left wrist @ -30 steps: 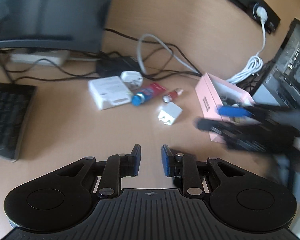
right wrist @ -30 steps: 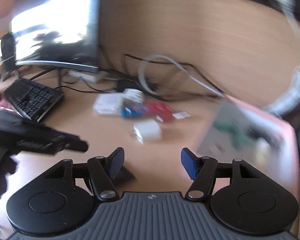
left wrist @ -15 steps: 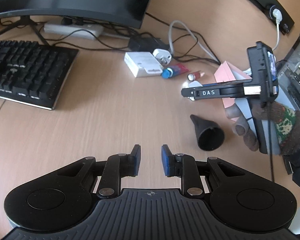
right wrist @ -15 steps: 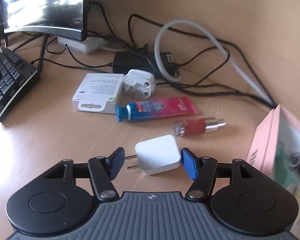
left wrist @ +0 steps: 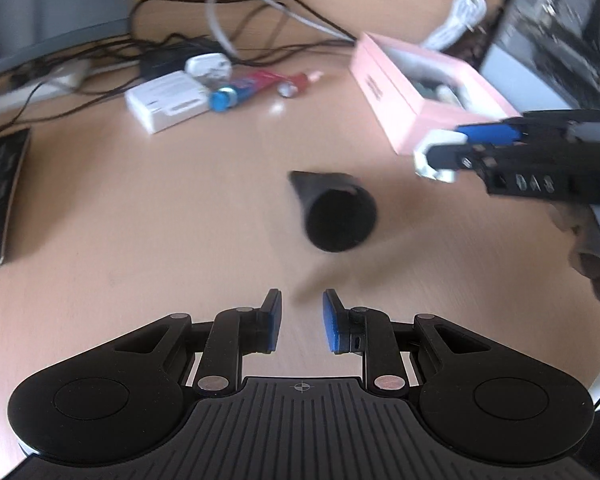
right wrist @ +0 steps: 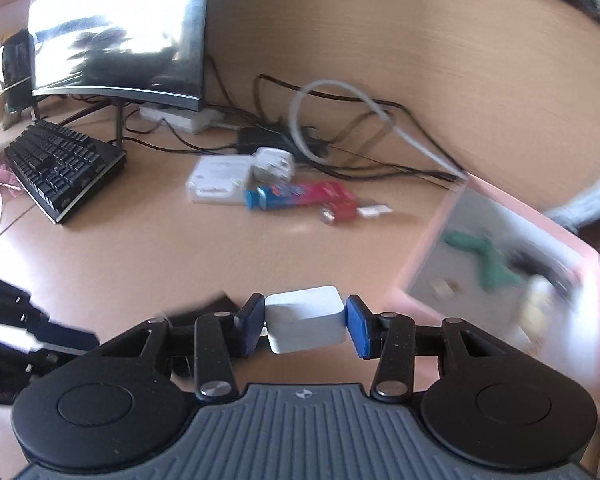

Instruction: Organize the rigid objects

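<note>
Two hand-held grippers are at work over the pale wood-grain worktop (left wrist: 148, 208), and we see each from its own camera. The right hand-held gripper (right wrist: 305, 322) has just been closing, and its blue pads now press both flanks of a small white rounded-cube plastic charger (right wrist: 306, 318), held clear of the worktop just beside the open pink cardboard box (right wrist: 512, 264). From the left camera we see that same charger (left wrist: 432, 160) at the tip of the right hand-held gripper (left wrist: 444, 152), in front of the box's near pink wall (left wrist: 404, 120). The left hand-held gripper (left wrist: 301, 320) has its blue-padded fingers drawn in to their narrowest, with nothing between them; ahead of it a matt black tapered plastic nozzle (left wrist: 336, 210) lies on its side, its round open mouth facing us. Farther back we make out a flat white rectangular carton (right wrist: 218, 180), a glossy white moulded wall plug (right wrist: 274, 164), a crimped red-and-blue squeeze tube with a blue cap (right wrist: 300, 194) and a small red cylindrical vial (right wrist: 340, 212), clustered together before a tangle of thin black cables (right wrist: 360, 160). A black ridged keyboard (right wrist: 60, 164) lies below a curved glossy monitor (right wrist: 120, 32).
</note>
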The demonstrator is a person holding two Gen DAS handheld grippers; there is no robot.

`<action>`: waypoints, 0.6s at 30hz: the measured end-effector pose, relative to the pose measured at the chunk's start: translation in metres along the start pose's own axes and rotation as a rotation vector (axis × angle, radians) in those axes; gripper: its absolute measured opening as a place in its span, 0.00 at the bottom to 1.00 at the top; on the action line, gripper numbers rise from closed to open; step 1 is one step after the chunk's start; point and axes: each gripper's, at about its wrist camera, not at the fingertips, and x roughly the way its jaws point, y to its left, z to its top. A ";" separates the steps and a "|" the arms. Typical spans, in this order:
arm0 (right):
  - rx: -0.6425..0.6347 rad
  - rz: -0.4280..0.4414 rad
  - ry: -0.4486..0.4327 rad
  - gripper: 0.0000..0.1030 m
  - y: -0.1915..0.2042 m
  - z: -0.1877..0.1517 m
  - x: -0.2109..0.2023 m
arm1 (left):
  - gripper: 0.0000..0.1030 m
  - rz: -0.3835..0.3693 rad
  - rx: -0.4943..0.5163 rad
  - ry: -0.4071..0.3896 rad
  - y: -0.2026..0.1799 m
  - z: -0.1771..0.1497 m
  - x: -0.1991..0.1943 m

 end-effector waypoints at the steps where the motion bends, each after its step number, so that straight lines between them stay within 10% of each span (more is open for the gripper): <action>1: -0.004 -0.021 0.001 0.43 -0.002 -0.008 -0.005 | 0.24 0.002 0.020 0.006 -0.005 0.001 0.002; 10: 0.142 -0.135 0.054 0.43 -0.034 -0.069 -0.016 | 0.33 0.028 0.167 0.050 -0.040 0.005 0.016; 18: 0.226 -0.173 0.048 0.64 -0.041 -0.100 -0.022 | 0.61 0.015 0.233 0.067 -0.068 0.005 0.026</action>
